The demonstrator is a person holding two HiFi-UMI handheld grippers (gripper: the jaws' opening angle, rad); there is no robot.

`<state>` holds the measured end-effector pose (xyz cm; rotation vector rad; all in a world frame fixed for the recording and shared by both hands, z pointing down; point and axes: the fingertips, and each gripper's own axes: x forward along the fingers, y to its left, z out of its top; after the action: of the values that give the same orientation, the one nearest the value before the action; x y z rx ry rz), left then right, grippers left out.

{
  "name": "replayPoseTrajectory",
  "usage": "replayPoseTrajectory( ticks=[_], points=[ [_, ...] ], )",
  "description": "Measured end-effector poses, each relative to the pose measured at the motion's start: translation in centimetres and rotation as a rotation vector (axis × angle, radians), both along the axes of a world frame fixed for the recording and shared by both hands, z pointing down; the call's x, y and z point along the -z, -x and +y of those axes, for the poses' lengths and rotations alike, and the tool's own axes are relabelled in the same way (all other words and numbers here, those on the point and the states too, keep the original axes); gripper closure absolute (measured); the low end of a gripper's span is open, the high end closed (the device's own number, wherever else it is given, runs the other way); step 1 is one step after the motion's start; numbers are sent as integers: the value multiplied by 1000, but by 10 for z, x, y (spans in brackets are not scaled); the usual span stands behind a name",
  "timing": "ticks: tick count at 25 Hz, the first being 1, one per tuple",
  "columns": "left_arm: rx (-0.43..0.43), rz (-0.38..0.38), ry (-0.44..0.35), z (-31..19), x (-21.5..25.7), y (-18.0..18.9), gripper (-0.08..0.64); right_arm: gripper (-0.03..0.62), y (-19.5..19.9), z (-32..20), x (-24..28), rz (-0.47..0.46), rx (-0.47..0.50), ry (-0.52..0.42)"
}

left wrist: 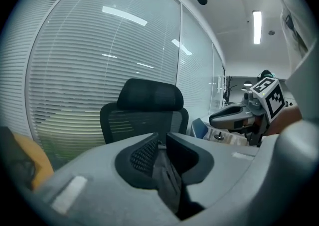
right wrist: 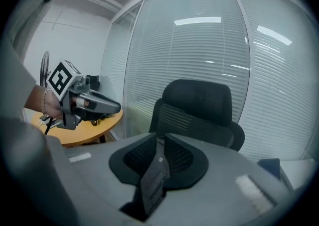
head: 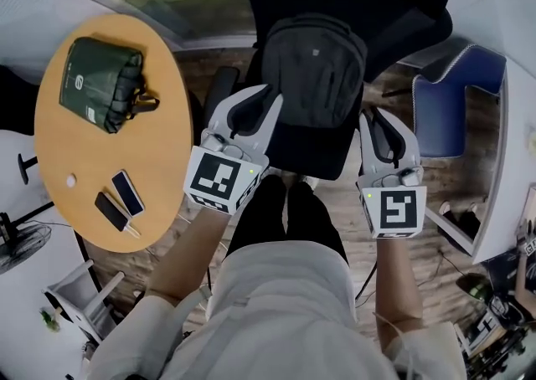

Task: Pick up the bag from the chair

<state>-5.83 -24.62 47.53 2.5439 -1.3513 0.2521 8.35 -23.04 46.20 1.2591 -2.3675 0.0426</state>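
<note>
A black backpack [head: 314,69] stands upright on the seat of a black office chair [head: 311,159], leaning on its backrest. My left gripper [head: 270,95] is at the bag's left edge and my right gripper [head: 369,115] at its right edge. In the left gripper view the jaws [left wrist: 162,138] stand slightly apart with a dark strap [left wrist: 167,180] lying in the gap. In the right gripper view the jaws [right wrist: 160,138] are also parted, and a dark strap [right wrist: 154,177] lies loosely between them. Each gripper view shows the chair's headrest [left wrist: 149,95] [right wrist: 198,98] ahead.
A round wooden table [head: 167,169] at the left holds a green bag [head: 100,81] and two phones [head: 126,194]. A blue chair [head: 456,102] stands to the right. The person's legs [head: 289,211] are right in front of the seat. Glass walls with blinds [left wrist: 99,70] lie behind.
</note>
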Motion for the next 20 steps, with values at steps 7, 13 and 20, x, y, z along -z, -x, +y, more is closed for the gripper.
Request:
replayPoseTrajectory(
  ticks=[7, 13, 20],
  points=[
    [24, -41, 39, -22, -57, 7, 503, 529, -8, -22, -51, 34, 19, 8],
    [26, -90, 78, -42, -106, 12, 489, 522, -20, -41, -97, 91, 15, 35],
    [41, -123, 114, -58, -145, 15, 489, 517, -29, -59, -141, 141, 8, 73]
  ],
)
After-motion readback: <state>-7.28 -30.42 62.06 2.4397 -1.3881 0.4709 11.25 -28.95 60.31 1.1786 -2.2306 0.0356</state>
